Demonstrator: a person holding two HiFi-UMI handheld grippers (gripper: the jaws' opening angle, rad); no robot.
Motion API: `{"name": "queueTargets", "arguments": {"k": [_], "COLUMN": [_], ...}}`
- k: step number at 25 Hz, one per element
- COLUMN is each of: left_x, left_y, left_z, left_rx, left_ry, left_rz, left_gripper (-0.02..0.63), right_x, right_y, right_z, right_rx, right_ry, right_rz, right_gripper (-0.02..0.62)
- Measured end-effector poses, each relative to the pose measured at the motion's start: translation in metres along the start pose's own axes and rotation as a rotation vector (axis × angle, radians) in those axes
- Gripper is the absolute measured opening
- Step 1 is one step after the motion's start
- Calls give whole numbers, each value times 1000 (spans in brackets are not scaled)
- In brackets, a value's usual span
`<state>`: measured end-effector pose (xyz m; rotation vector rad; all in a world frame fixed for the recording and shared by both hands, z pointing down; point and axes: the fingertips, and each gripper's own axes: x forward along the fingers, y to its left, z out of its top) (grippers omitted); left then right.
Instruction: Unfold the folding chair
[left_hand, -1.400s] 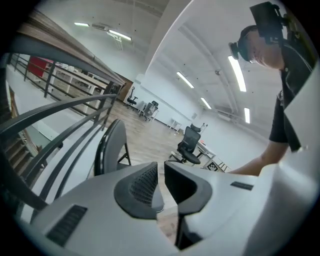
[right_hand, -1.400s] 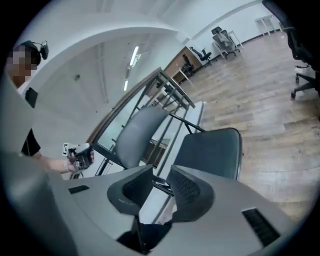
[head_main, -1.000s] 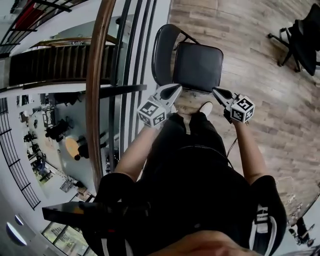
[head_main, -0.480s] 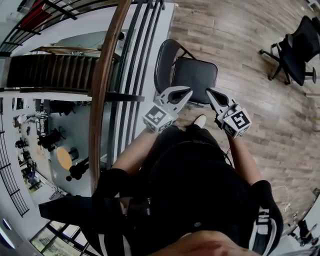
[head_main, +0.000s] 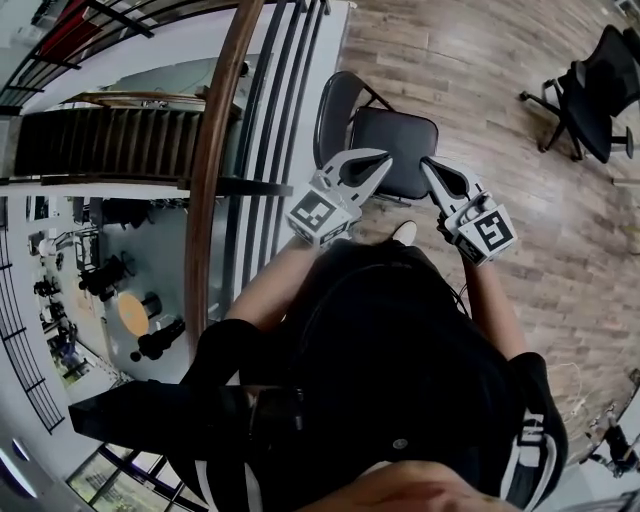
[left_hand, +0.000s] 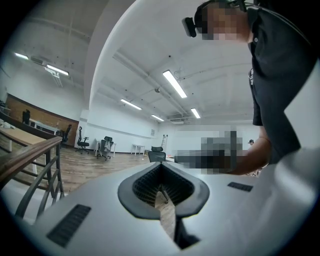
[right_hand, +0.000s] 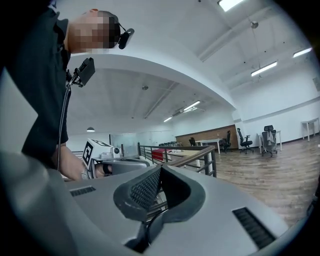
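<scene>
The black folding chair stands opened on the wood floor beside the railing, with its padded seat (head_main: 395, 150) flat and its curved backrest (head_main: 335, 110) toward the bars. My left gripper (head_main: 384, 156) hovers over the seat's left front, shut and empty. Over the seat's right front my right gripper (head_main: 425, 162) is also shut, with nothing in it. Neither touches the chair. The left gripper view shows its closed jaws (left_hand: 161, 189) pointing level into the room. In the right gripper view, the closed jaws (right_hand: 159, 192) point toward the railing; the chair is hidden there.
A wooden handrail (head_main: 215, 170) on dark metal bars runs along the left, with a drop to a lower floor beyond. A black office chair (head_main: 590, 90) stands at the far right. My shoe (head_main: 403, 232) is just in front of the folding chair.
Both grippers have risen from the seat's front edge and rolled, now hanging higher over the seat. Their jaws stayed shut. The chair has not moved.
</scene>
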<state>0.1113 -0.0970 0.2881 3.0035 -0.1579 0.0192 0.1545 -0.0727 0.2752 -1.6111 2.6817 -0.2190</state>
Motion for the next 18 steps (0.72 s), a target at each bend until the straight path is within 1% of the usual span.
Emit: {"name": "queueTargets", "arguments": {"k": [4,7,13,18], "left_x": [-2,-1,-2,7], "left_y": [0,-4,-5,-7], "left_z": [3,1,0,5], "left_rx": [10,20,12,4], "left_ry": [0,11,11,-3], "left_rz": [-8,-32,-47,-57], "left_gripper": [3,3,3,3], "right_x": [3,3,3,-1], "right_y": [3,4,5,0], "right_z": [0,-4,-6,-6], "right_rx": [-12,-8,-18,-22], "right_ry": [-1,-1,5,18], "right_rz": [-3,-5,-5,-2], "right_gripper": [7,7,8,7]}}
